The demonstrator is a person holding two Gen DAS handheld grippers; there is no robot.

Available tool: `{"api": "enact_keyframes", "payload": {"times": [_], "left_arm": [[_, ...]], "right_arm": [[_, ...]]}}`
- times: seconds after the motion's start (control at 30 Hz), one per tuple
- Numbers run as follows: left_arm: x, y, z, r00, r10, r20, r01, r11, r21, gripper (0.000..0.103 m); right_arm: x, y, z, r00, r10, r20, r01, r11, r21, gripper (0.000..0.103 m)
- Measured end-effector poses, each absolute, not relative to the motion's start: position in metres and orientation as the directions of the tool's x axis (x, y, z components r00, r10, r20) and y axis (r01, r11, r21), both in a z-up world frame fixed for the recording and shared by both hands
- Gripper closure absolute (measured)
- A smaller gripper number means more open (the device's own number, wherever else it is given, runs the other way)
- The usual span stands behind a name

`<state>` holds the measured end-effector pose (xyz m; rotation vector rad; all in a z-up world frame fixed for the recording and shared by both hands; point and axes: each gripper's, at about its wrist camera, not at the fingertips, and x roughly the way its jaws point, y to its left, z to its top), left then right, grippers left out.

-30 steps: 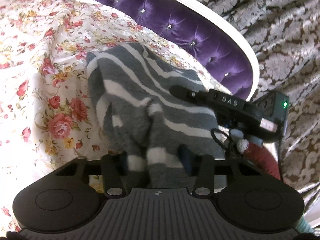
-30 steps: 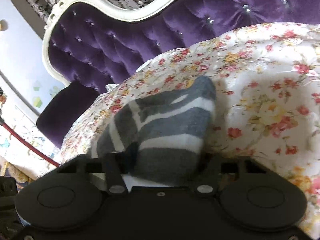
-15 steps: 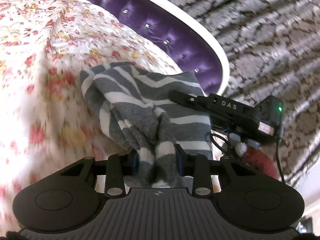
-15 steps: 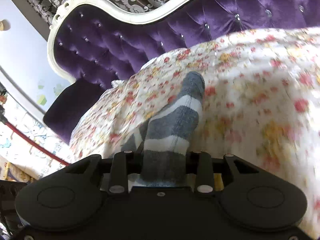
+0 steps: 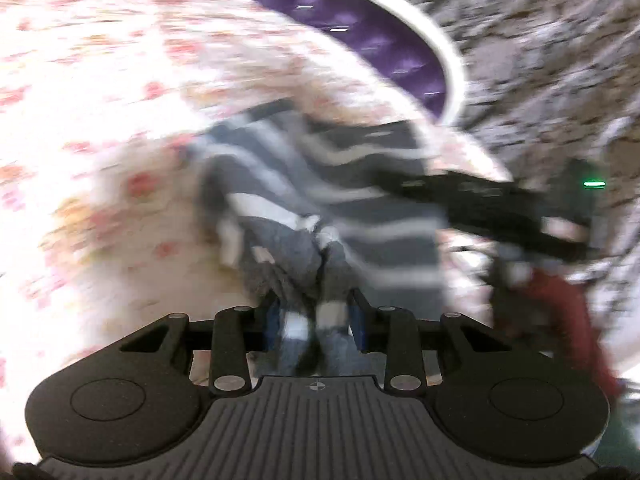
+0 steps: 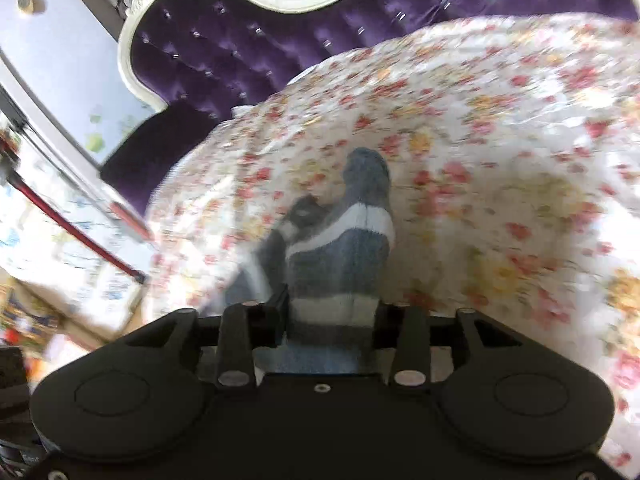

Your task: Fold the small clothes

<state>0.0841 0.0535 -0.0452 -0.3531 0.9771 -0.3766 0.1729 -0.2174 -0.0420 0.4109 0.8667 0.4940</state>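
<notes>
A grey sock-like garment with white stripes [image 5: 340, 200] hangs over the floral bedspread [image 5: 100, 120], held up at two ends. My left gripper [image 5: 316, 320] is shut on one bunched end. The other end [image 6: 344, 248] sits between the fingers of my right gripper [image 6: 332, 316]. Those jaws are opening, though the cloth still fills the gap and touches both pads. In the left wrist view the right gripper [image 5: 500, 204] shows as a dark bar past the cloth's right edge. Both views are blurred by motion.
A purple tufted headboard [image 6: 240, 48] with a white frame rises behind the bedspread [image 6: 500, 160]. Patterned grey wallpaper [image 5: 540, 40] lies beyond it. A red sleeve [image 5: 560, 312] shows behind the right gripper. To the left, off the bed, runs a red rod [image 6: 80, 236].
Both grippers have swept sideways and slightly upward with the striped garment. In the right wrist view the cloth went from a wide fold to a narrow hanging bundle.
</notes>
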Motion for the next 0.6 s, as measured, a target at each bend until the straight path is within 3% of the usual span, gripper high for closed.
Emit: {"api": "enact_keyframes", "payload": {"times": [0.17,0.33,0.5,0.6], "left_arm": [[0.070,0.054,-0.049,0.575,-0.319,-0.753,0.092,0.940,-0.328,0.064],[0.048,0.031,-0.026,0.689,-0.219,-0.691,0.134,0.975,-0.175,0.065],[0.039,0.001,-0.001,0.775,-0.223,-0.591,0.221,0.972,-0.078,0.063],[0.052,-0.013,-0.001,0.775,-0.253,-0.579,0.257,0.963,-0.078,0.062]], "right_arm": [[0.147,-0.230,-0.040,0.687,0.452,-0.569,-0.209,0.873,0.442,0.043],[0.113,-0.238,-0.027,0.779,0.407,-0.478,-0.237,0.896,0.376,0.043],[0.086,-0.234,-0.020,0.810,0.404,-0.426,-0.287,0.905,0.313,0.046],[0.079,-0.230,-0.018,0.803,0.423,-0.419,-0.313,0.899,0.308,0.054]]}}
